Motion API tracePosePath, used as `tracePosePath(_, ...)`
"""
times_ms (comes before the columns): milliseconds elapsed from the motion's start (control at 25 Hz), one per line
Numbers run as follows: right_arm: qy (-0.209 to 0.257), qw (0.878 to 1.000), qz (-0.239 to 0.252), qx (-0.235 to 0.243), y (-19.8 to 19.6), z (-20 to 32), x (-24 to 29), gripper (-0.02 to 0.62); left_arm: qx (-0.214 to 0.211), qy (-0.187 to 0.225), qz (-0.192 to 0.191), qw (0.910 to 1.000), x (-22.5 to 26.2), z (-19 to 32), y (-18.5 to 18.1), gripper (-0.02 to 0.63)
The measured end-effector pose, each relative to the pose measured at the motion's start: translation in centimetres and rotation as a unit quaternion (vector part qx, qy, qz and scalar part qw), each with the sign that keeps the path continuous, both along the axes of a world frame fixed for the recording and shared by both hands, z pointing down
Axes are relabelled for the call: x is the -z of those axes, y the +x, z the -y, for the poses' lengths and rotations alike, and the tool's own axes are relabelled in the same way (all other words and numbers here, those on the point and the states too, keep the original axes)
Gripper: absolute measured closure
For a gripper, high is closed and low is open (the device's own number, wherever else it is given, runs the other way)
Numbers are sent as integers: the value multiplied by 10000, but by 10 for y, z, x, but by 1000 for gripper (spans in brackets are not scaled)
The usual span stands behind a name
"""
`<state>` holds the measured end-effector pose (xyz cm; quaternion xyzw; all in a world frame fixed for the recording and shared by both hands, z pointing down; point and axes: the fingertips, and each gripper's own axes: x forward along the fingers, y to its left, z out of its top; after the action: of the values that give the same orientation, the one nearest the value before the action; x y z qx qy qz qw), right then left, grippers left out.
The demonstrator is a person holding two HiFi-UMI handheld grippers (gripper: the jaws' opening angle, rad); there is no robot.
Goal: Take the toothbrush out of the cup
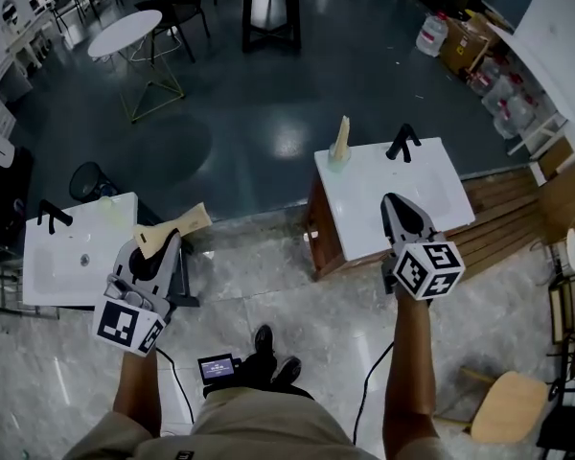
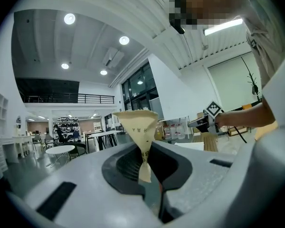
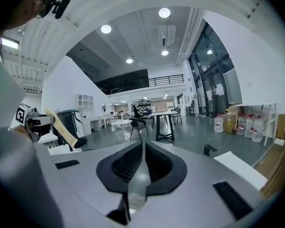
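Note:
My left gripper (image 1: 168, 244) is shut on a tan paper-wrapped toothbrush (image 1: 175, 228), which sticks out past its fingertips above the floor beside the left sink. In the left gripper view the wrapper (image 2: 141, 137) is pinched between the jaws and fans out at its top. A clear cup (image 1: 339, 158) stands at the back left corner of the right white sink top (image 1: 431, 199), with another tan packet (image 1: 342, 135) upright in it. My right gripper (image 1: 396, 202) hovers over that sink top, shut with nothing in it (image 3: 142, 145). The right gripper view shows the left gripper (image 3: 32, 121) off to the left.
A black faucet (image 1: 402, 142) stands at the back of the right sink top. A second white sink (image 1: 77, 252) with a faucet (image 1: 50, 217) is at the left. Wooden pallet boards (image 1: 517, 214), water jugs (image 1: 431, 34), a round table (image 1: 125, 32) and a stool (image 1: 508, 405) surround the spot.

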<state>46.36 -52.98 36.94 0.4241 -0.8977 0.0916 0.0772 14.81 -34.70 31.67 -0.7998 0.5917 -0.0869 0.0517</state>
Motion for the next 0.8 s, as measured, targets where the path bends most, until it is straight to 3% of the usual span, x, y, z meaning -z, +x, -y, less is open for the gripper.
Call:
tracePosePath(200,-108,9999,-56,27,-31,72,-24,586,-2,-152,-13,9999,-20,25,-22,577)
tracePosePath(320,-219,9997,-93,7,-49,113,-46,528,-3,-284,-64,9996,-38,39,-34,577)
tracePosePath(480,-373,9992,-170,-37,-69,162,-79,522,5,-504,-131,9986,-65,56,-50,577)
tracePosePath(800,-655,9967,-371,-302,-84,249,-142,483,-25,-889,-179,9959,-114,86,-76,577)
